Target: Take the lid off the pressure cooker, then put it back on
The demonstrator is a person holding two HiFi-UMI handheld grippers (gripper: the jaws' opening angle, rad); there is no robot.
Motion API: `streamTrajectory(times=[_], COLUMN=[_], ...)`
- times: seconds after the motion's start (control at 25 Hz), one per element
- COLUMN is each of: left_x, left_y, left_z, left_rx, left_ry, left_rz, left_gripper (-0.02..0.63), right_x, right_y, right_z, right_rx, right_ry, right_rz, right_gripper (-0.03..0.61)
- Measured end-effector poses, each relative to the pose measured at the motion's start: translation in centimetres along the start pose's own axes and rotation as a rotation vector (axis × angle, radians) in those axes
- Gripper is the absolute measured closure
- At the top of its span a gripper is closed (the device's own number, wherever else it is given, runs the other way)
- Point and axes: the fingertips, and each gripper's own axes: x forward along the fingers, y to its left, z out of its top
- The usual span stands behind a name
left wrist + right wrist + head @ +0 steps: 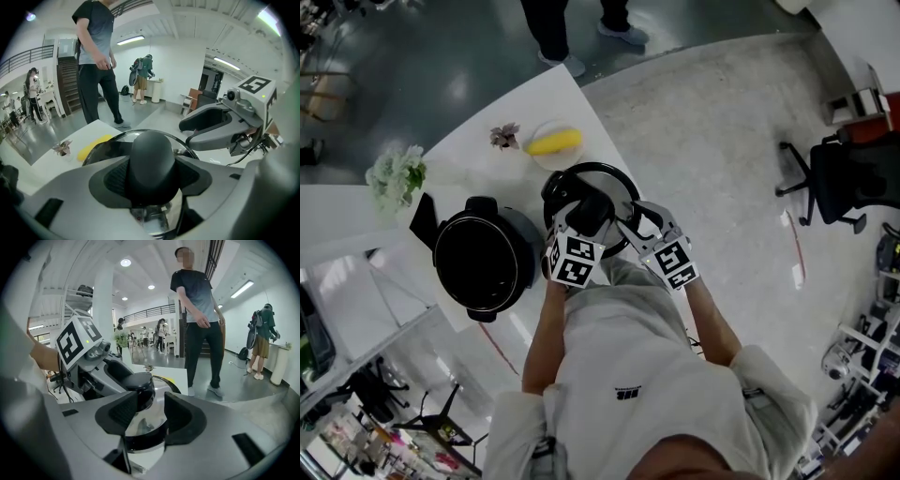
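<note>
The left gripper (pixel 152 180) fingers (pixel 110 176) clamp the black domed knob (pixel 152 154) of the seemingly heavy, slippery round glass lid (pixel 609 186) beside the black cooker pot (pixel 521 246); the right gripper (pixel 151 413) fingers (pixel 185 416) gape astride its rim (pixel 146 442)

Overhead head view, gripper views sharing lid (pixel 598 183)

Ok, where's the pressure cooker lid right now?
Head view, centre: the round, black-rimmed lid is held just right of the open black pot, its black knob clamped in the left hand-held gripper.
</note>
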Motion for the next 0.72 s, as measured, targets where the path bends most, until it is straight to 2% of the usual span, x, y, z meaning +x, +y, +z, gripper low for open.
streamTrajectory(times=[0.36,0.72], left_x=[-5.6,-11.5], left_y=[0.9,2.5], left_z=[5.1,7.9], left_rx=[0.053,0.079], left_ry=[-0.055,-0.096], left_rz=[-0.006,-0.006], left_gripper=[0.327,0.327], right_x=[-2.7,-3.7], right_y=[1.1,3.5], right_z=[6.3,11.9], right_rx=[-0.076,-0.160], right_ry=[-0.062,-0.107], right_rz=[-0.013,0.008], right_gripper=[0.396,0.394])
